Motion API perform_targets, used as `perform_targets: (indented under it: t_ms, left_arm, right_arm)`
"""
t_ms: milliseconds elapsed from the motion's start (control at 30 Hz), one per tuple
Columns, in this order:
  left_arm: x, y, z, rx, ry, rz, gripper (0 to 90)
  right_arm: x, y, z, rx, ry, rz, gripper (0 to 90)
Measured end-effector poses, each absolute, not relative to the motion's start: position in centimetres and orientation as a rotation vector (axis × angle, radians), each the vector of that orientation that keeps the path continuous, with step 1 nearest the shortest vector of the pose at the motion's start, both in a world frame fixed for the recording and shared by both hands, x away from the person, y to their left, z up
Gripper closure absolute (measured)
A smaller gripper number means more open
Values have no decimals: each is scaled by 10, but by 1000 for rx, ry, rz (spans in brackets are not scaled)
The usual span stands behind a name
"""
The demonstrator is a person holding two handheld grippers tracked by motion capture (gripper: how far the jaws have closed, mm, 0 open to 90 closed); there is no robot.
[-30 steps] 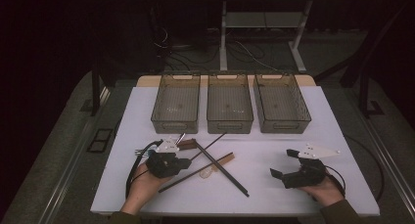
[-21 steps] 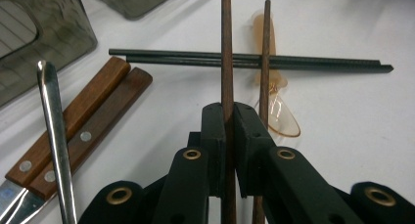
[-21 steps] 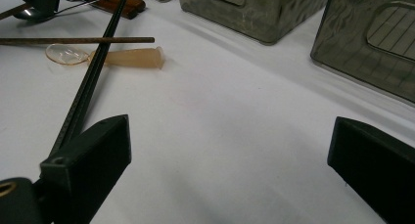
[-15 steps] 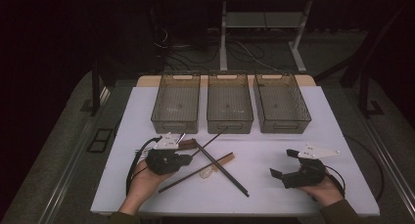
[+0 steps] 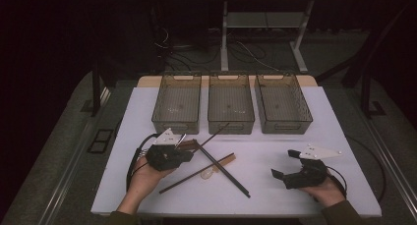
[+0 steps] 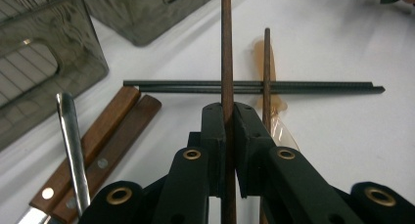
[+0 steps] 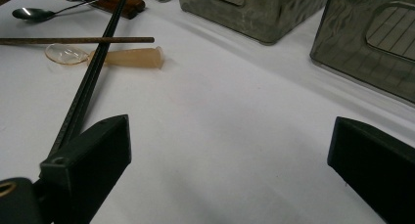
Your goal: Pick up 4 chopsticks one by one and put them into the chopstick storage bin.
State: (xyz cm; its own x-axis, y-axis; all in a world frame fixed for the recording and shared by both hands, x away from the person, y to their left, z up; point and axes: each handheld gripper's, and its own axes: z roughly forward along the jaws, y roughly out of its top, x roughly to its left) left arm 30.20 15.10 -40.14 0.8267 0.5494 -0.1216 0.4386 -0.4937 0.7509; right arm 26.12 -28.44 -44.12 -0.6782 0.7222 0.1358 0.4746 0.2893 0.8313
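The brown chopstick (image 6: 226, 43) sits pinched in my left claw (image 6: 228, 136), crossing over the black chopsticks (image 6: 254, 87), its mate (image 6: 267, 62) just beside it. My right claw (image 5: 287, 167) rests wide open, holding nothing, well apart from that black pair. I judge the thin stick could swivel or slip as I lift, dragging the black ones askew.

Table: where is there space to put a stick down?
Bare white table lies between the black chopsticks and the right gripper, below the right bin. It is crowded by the left gripper, whose jaws clamp a brown chopstick among crossed utensils.
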Motion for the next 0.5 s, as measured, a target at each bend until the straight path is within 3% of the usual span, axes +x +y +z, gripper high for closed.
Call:
perform_targets:
  t_ms: [500]
  left_arm:
    - [313,149,-389,2136,720,187,840]
  right_arm:
    - [262,-285,-441,1099,2294,1337,22]
